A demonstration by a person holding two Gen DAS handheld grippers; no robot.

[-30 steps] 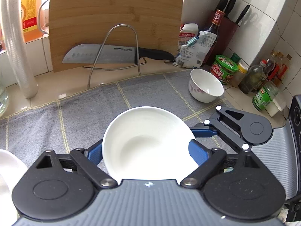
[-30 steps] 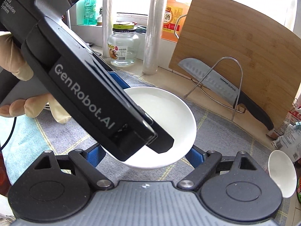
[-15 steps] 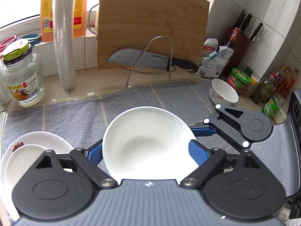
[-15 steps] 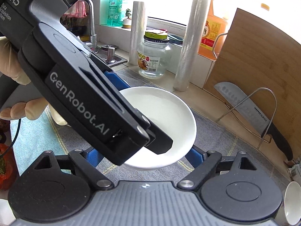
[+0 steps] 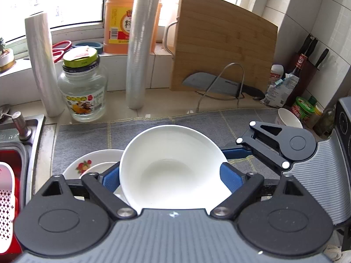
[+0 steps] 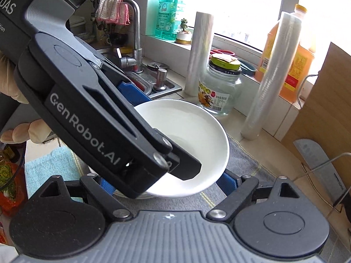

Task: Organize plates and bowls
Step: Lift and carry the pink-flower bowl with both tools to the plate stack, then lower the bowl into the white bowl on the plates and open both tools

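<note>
A white deep bowl (image 5: 173, 168) hangs above the grey mat (image 5: 87, 135), held from two sides. My left gripper (image 5: 171, 175) is shut on it, its blue pads (image 5: 230, 175) pressed on the rim left and right. My right gripper (image 6: 169, 184) is shut on the same bowl (image 6: 193, 127) from the other side. Its black linkage (image 5: 285, 144) shows at the right of the left wrist view. Below the bowl's left edge lies a stack of white plates (image 5: 87, 164), the lowest with a fruit print. A small white bowl (image 5: 289, 118) stands far right on the mat.
A glass jar (image 5: 83, 92), two rolls of film (image 5: 140, 48), an oil jug (image 5: 122, 15), a cutting board (image 5: 219, 43) and a knife on a wire rack (image 5: 219, 85) line the back. The sink with its tap (image 6: 136, 32) is at the left, bottles and a knife block (image 5: 307, 72) at the right.
Both grippers have carried the bowl leftward along the counter. The plate stack, jar and sink have come into view, and the small bowl has slid toward the right edge.
</note>
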